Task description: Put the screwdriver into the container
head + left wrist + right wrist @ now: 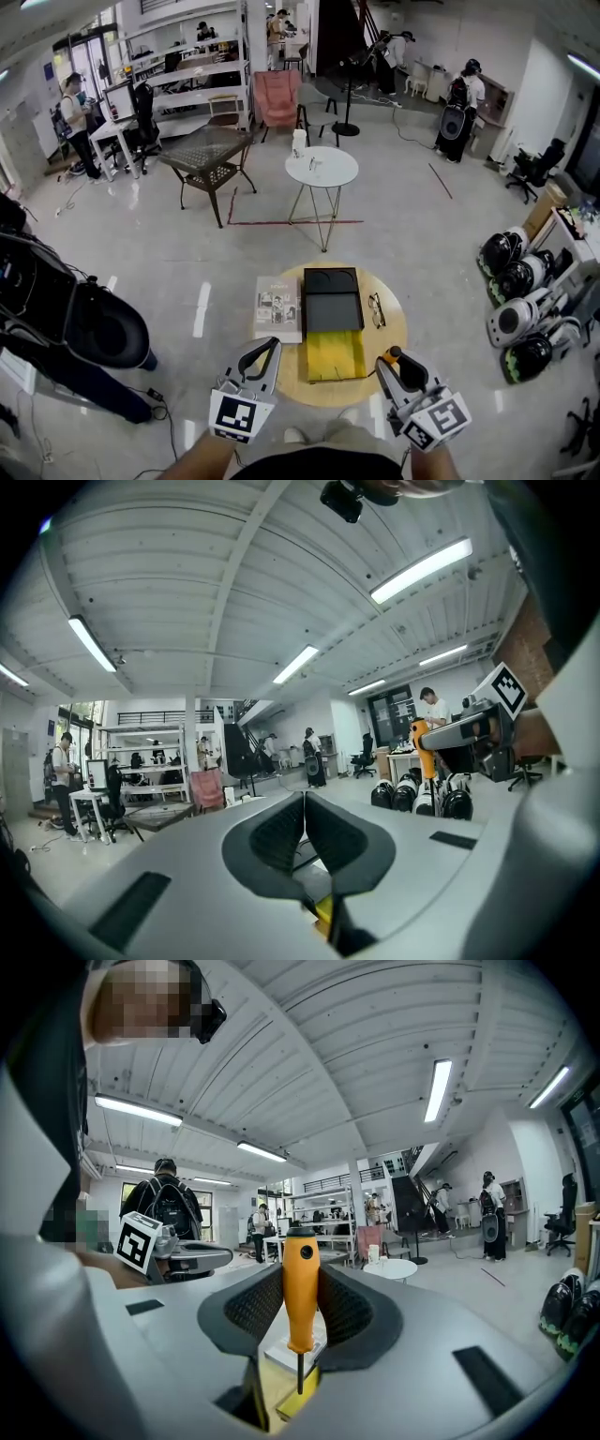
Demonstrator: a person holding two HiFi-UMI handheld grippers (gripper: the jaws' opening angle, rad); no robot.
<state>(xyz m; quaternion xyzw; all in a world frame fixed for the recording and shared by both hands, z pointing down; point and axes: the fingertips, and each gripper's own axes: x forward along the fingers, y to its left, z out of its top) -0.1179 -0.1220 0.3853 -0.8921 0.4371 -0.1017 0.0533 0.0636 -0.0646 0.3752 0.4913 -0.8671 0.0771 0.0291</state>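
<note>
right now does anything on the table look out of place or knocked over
Nothing is spilled or damaged. The booklet seems to overhang the round table at its far left corner. The black container and glasses lie flat; the right hand-held gripper grips the orange screwdriver by its handle.

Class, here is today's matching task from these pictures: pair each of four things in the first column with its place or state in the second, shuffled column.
Things
1. orange-handled screwdriver
2. black-framed eyeglasses
3. printed paper booklet
4. left gripper

Places or states
a. on the round wooden table, right of the black rectangular container
b. jaws together, nothing between them
c. clamped between the jaws of the right gripper
d. lying left of the black rectangular container

Pairs: 1-c, 2-a, 3-d, 4-b
</note>
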